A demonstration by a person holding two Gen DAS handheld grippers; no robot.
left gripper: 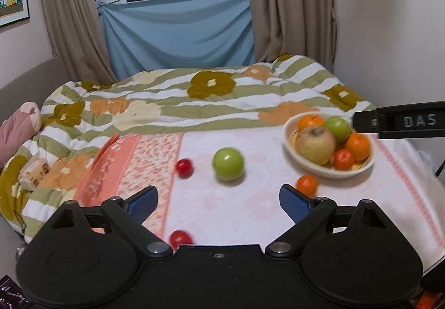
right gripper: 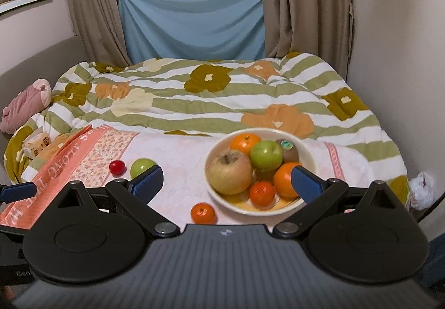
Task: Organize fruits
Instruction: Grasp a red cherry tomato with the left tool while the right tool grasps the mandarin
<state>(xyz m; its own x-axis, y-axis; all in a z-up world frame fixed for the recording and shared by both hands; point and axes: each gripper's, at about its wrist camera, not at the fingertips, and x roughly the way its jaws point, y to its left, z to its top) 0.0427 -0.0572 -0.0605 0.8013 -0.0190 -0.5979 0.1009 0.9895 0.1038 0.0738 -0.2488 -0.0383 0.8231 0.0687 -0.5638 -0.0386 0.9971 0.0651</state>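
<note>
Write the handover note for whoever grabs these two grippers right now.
Left gripper: open, empty, above the cloth.
Right gripper: open, empty, in front of the bowl.
Done: the bowl holds a big apple, a green apple, three orange fruits and a kiwi.
Left: loose green apple, small orange beside the bowl, and two red fruits lie on the cloth.

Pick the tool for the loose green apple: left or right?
Left. The green apple lies straight ahead between the open left tool fingers. The right tool, also open, faces the bowl, with that apple off by its left finger.
</note>
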